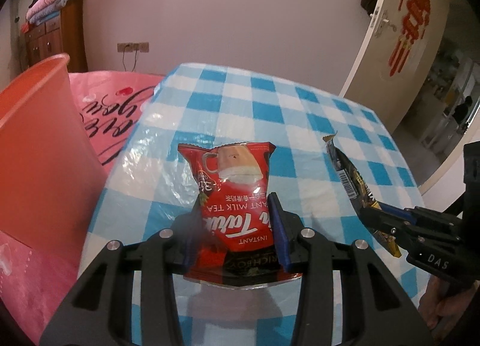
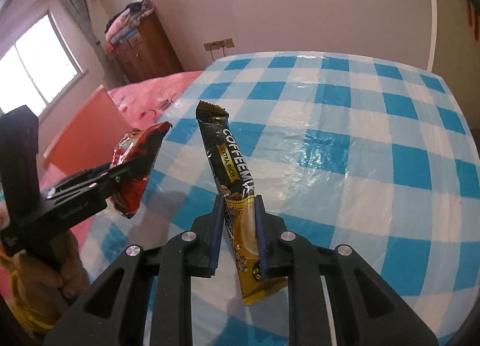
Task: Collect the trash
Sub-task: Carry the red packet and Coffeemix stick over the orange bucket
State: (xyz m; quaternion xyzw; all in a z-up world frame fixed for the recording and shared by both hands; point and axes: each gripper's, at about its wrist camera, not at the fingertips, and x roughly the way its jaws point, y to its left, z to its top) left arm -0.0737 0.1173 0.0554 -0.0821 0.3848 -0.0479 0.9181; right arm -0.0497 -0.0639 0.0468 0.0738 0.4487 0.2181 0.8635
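Trash here is two empty drink packets, both lifted off the table (image 2: 375, 142), which wears a blue-and-white checked cloth under clear plastic. One is a red milk tea packet (image 1: 237, 196), clamped between the two blue-padded fingers of the left gripper (image 1: 237, 235); it stands upright with its print upside down and its torn silver edge hanging below the fingers. In the right wrist view the same red packet (image 2: 135, 166) shows crumpled in that gripper (image 2: 132, 172), above the table's left edge. The other is a long black-and-gold coffee stick (image 2: 237, 193), pinched near its gold lower end by the fingers of the right gripper (image 2: 240, 235), its black top leaning up and to the left. From the left wrist view the coffee stick (image 1: 348, 178) hangs over the table's right side in the right gripper (image 1: 378, 220). An orange bin (image 1: 39, 142) stands just left of the table, against a pink bed (image 1: 111, 100).
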